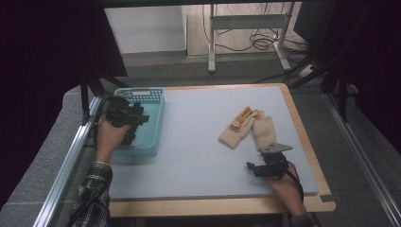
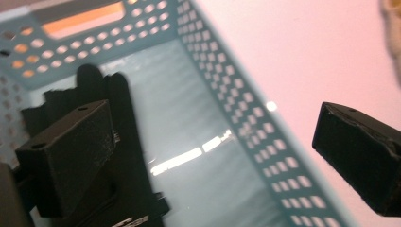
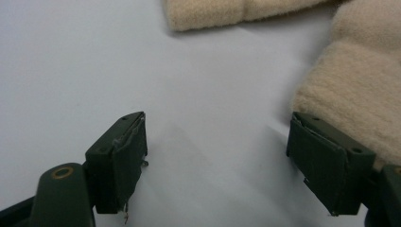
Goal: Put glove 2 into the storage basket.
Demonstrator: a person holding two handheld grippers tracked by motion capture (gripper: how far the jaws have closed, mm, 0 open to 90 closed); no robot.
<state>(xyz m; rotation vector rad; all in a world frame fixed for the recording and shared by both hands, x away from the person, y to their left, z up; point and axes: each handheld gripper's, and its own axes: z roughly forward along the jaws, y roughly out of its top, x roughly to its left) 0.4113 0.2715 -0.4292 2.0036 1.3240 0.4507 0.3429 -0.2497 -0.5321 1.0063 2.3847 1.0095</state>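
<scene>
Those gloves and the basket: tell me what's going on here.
A person works two handheld grippers over a grey mat. The left gripper, open and holding nothing, hangs over the teal basket. The right gripper, also open, sits low beside two cream gloves lying together on the mat, one jaw right against the nearer one.

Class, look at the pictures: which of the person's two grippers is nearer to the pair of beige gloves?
Right. The right gripper sits just beside the beige gloves, one jaw at a glove's edge; the left gripper hovers over the teal basket.

Two cream fleece gloves (image 1: 248,127) lie flat on the table's right half, cuffs overlapping; teal perforated basket (image 1: 156,111) sits at left.
</scene>
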